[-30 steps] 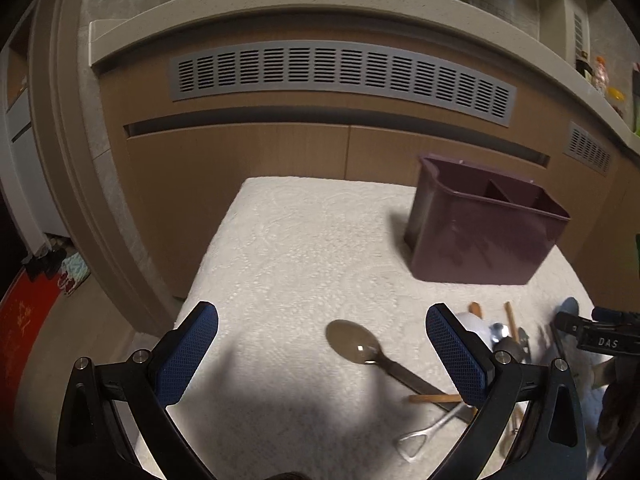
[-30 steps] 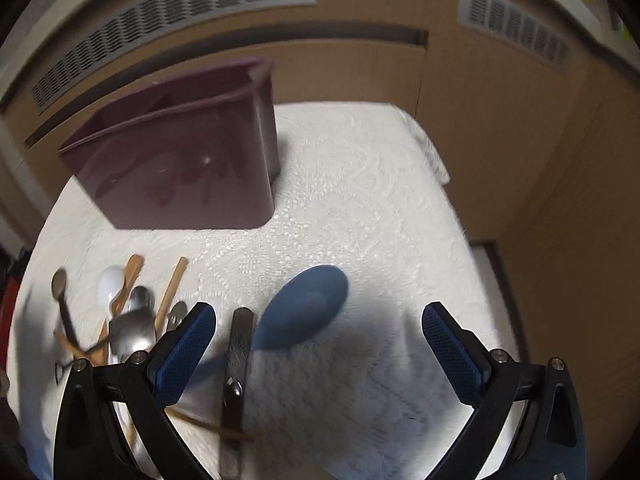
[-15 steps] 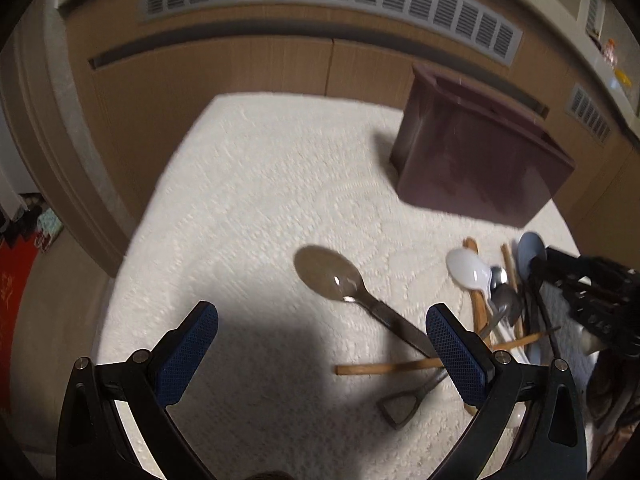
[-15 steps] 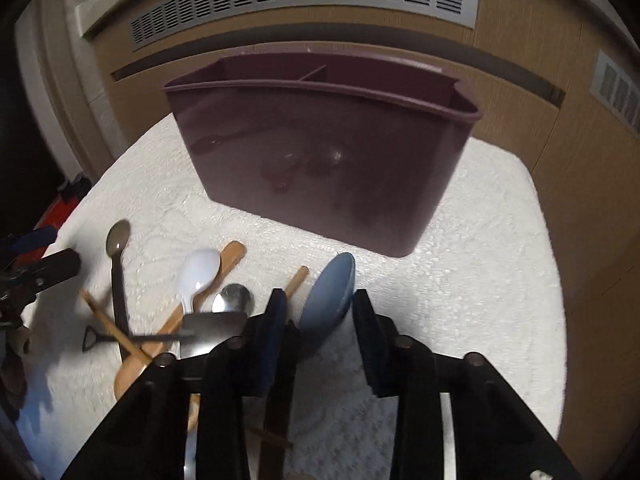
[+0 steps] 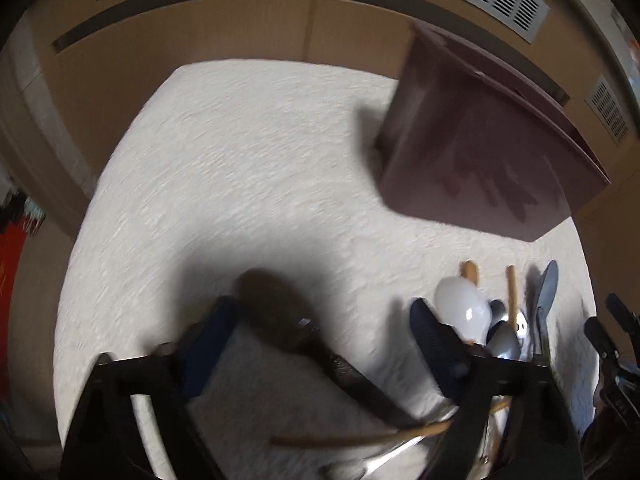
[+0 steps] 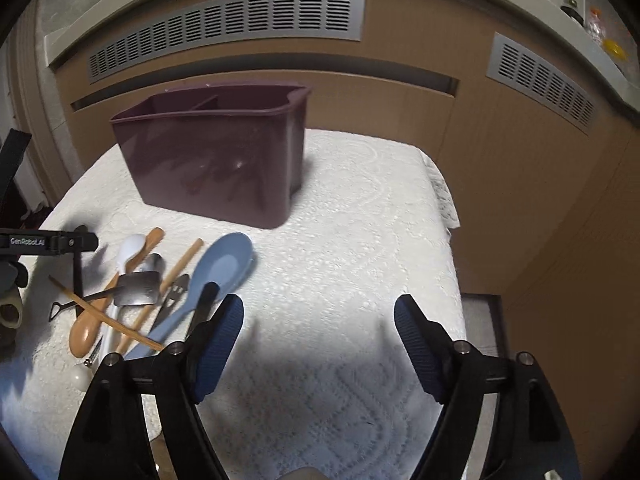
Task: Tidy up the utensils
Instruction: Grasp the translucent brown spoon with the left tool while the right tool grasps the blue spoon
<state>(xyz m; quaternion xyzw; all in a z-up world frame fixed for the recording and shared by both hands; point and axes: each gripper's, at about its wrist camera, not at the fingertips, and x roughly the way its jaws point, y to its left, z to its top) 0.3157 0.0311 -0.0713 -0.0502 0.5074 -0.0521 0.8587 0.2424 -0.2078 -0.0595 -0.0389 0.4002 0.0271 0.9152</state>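
Left wrist view: the left gripper (image 5: 320,336) hangs low over the white textured cloth-covered surface (image 5: 248,152), its fingers (image 5: 430,332) part-way open after just closing somewhat. Between them lies the dark-bowled metal spoon (image 5: 272,308), blurred and in shadow; the left pad sits right at the bowl's edge, though I cannot tell whether it touches, and the right pad is clear of it. The spoon's handle runs toward the near right, crossing a thin wooden stick (image 5: 360,438).

The dark maroon plastic utensil caddy (image 5: 484,160) stands toward the far right corner of the surface. Just near of it lies the utensil pile: a white plastic spoon (image 5: 460,312), wooden handles and a blue-grey plastic rice paddle (image 5: 546,292).

In the right wrist view the right gripper (image 6: 318,332) has its fingers (image 6: 218,340) spread wide after just reopening, with only bare cloth between them. The rice paddle (image 6: 222,264) lies just beside its left finger, apart from both pads. The caddy (image 6: 216,160) shows a divider inside.
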